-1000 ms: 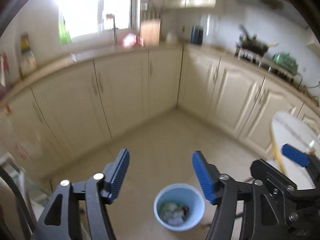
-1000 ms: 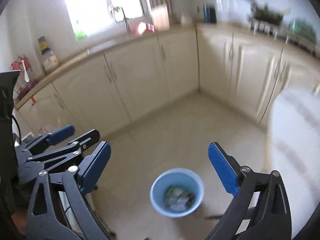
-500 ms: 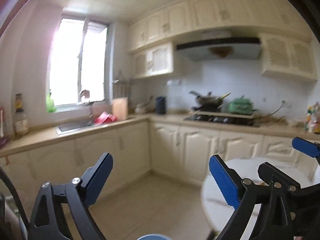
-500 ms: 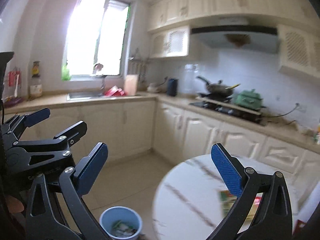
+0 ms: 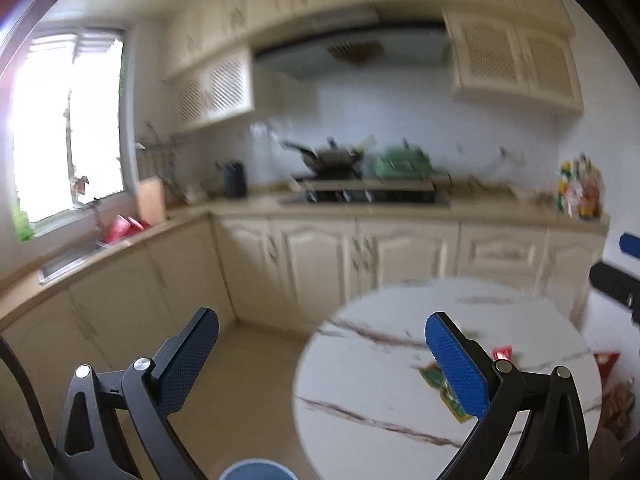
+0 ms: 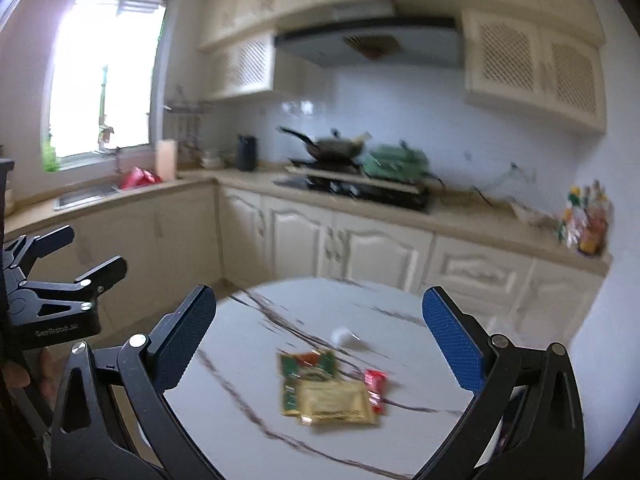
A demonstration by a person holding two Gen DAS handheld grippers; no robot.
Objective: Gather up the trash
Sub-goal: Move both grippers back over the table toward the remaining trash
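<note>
Two hand-held grippers hover over a round marble surface (image 6: 240, 412) in a cream-coloured kitchen. The right gripper (image 6: 320, 340) has its blue-padded fingers (image 6: 452, 344) spread wide with nothing between them. Beyond them on the surface lies the trash: a gold packet (image 6: 336, 402) overlapping a green packet (image 6: 306, 368), a small red wrapper (image 6: 375, 388) touching them on the right, and a small white scrap (image 6: 344, 336) just beyond. The left gripper (image 5: 320, 364), to the left of the surface, has its fingers (image 5: 456, 368) opening, almost at full spread, and they grip nothing. The rim of a blue bin (image 5: 258, 474) shows near the lower edge of the left wrist view. On the far counter (image 6: 460, 220), a wok (image 6: 336, 148) sits on the stove (image 6: 360, 192) beside a green pot (image 6: 396, 164).
</note>
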